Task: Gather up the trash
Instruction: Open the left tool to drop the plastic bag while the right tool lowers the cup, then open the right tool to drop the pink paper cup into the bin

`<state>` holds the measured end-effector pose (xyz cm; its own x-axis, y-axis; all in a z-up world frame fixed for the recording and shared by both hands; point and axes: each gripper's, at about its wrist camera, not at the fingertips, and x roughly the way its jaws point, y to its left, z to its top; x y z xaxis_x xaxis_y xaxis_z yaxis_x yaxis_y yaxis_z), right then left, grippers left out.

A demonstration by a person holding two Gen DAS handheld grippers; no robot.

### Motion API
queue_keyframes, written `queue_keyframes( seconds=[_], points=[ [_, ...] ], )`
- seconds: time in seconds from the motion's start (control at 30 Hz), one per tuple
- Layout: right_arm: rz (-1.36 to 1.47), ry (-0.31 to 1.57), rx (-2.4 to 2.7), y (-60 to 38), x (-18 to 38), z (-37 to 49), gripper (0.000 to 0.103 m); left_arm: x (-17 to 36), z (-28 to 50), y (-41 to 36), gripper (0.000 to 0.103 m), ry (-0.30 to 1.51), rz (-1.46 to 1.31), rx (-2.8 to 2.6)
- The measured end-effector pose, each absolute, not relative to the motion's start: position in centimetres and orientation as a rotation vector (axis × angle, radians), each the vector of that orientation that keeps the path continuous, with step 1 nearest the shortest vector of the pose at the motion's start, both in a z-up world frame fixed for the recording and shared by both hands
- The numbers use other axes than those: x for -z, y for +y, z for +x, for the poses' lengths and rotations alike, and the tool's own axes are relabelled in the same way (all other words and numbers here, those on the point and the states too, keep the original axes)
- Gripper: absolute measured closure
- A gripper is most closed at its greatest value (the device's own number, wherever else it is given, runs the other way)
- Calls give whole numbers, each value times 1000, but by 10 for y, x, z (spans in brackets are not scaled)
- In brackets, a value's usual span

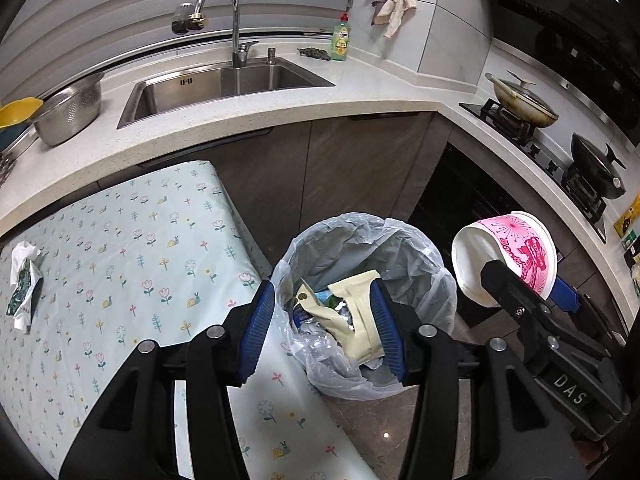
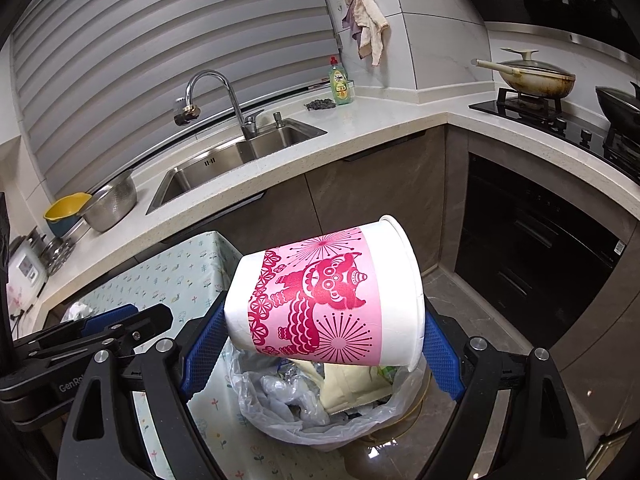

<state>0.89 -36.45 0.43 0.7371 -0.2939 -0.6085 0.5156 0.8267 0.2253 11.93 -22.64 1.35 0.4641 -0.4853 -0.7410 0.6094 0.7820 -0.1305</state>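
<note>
Right tongs (image 2: pixel 320 328) clamp the paper cup (image 2: pixel 324 296) above the bin's rim (image 1: pixel 436 264) (left tongs (image 1: pixel 320 328) gape, empty).

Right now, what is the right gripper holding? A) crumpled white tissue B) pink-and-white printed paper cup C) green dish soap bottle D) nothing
B: the right gripper is shut on the pink-and-white printed paper cup, tipped on its side above the plastic-lined trash bin; the left gripper is open and empty over the same bin.
</note>
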Motion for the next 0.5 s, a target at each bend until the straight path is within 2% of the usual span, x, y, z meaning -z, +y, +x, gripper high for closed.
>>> queue_keyframes(
  seconds=[0.5],
  points=[
    [378, 590, 437, -348, -7, 30, 19, -13, 132, -196, 51, 852, 129, 622]
  ],
)
